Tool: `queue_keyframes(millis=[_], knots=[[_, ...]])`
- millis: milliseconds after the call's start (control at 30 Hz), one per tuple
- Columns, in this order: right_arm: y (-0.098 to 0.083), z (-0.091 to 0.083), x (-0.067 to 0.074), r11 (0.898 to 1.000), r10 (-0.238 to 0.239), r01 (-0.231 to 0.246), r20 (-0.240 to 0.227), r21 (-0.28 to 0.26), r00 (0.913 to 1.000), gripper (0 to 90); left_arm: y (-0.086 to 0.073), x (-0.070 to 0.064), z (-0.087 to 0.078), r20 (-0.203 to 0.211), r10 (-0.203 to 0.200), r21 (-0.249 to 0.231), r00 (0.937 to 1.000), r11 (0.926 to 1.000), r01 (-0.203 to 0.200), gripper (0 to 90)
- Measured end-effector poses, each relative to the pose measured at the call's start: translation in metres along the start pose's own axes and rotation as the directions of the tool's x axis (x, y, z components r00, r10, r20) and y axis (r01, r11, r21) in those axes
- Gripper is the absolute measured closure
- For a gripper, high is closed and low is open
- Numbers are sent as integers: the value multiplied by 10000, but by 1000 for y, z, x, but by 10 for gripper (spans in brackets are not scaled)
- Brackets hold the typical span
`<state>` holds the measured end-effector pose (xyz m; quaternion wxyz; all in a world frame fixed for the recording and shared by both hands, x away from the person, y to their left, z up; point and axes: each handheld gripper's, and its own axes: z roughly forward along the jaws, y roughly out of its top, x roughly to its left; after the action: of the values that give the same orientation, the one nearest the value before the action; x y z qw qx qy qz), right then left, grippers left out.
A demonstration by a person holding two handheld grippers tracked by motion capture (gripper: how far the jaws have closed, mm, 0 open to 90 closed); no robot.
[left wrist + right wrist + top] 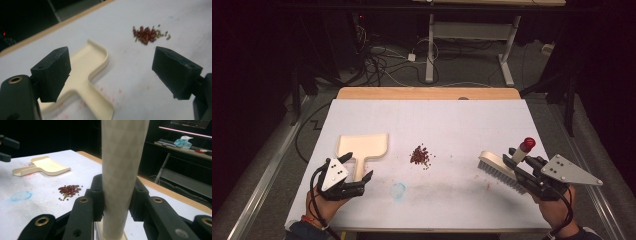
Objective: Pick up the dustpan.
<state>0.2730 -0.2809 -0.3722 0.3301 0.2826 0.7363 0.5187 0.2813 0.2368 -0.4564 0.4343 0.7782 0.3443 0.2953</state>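
Observation:
A cream dustpan [362,146] [87,65] [46,166] lies flat on the white table [452,125], left of centre, with its handle towards me. My left gripper [358,167] [111,67] hovers over that handle, its jaws wide open and holding nothing. A small pile of dark red beans [421,155] [147,32] [70,190] sits mid-table. My right gripper [524,167] [116,195] is shut on the pale handle [122,170] of a hand brush [498,169]. The brush's bristles are just above or on the table at the right, and its red handle tip [527,144] points up.
A faint blue ring mark [398,190] [21,195] is on the table near the front, with pink smears around it. A wooden strip [427,93] runs along the far edge. Cables and desk legs [430,50] are on the floor beyond.

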Motion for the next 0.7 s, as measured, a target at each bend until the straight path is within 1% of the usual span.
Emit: queue_keyframes(millis=[33,67,100,133,200,300,367,400,467,500,533,567,600,633,667,700], knots=[[0,0,0,10000,-26,26,11,5,10000,703,-5,0,-1,14,-202,79,9998,9998,202,149],[-1,0,0,10000,20,-19,-19,27,10000,703,-8,-1,-2,78,-258,258,9996,9993,256,149],[-2,0,0,10000,-33,33,-13,14,10000,703,-10,-4,-3,35,-104,486,9999,9988,102,149],[-2,0,1,10000,-36,36,-33,58,10000,703,-10,-7,-4,-43,94,594,9999,9982,-91,148],[-2,1,1,10000,-56,57,-66,55,10000,703,-9,-11,-5,38,314,791,9995,9964,-316,150],[-1,2,4,9996,-267,268,-139,84,9995,703,-6,-16,-8,183,400,743,9990,9964,-413,152],[0,2,4,9995,-308,309,-117,58,9995,703,-6,-17,-8,225,644,787,9977,9947,-659,152],[1,1,6,9996,-285,285,-86,46,9996,703,-6,-18,-8,210,541,979,9983,9936,-559,153],[0,2,7,9995,-311,312,-108,72,9995,702,-3,-17,-5,-90,465,1255,9989,9911,-450,155],[0,3,7,9995,-307,308,-95,114,9995,703,-2,-15,-2,-89,290,1345,9995,9905,-276,169],[0,3,7,9995,-307,308,-95,114,9995,703,-1,-14,2,-122,113,1511,9999,9885,-93,169],[0,5,7,9990,-394,395,-62,193,9992,703,0,-13,7,-262,-23,1770,9997,9842,69,182],[0,5,7,9990,-394,395,-62,193,9992,703,1,-12,13,-432,-146,2053,9990,9784,231,182],[0,8,8,9989,-393,393,-1,257,9992,702,1,-10,20,-505,-408,2365,9979,9703,516,182],[0,9,9,9989,-359,358,55,287,9993,702,1,-7,26,-756,-689,2633,9948,9608,865,184],[0,11,11,9987,-417,414,109,309,9991,703,0,-3,32,-1113,-1105,2872,9876,9478,1384,184]])
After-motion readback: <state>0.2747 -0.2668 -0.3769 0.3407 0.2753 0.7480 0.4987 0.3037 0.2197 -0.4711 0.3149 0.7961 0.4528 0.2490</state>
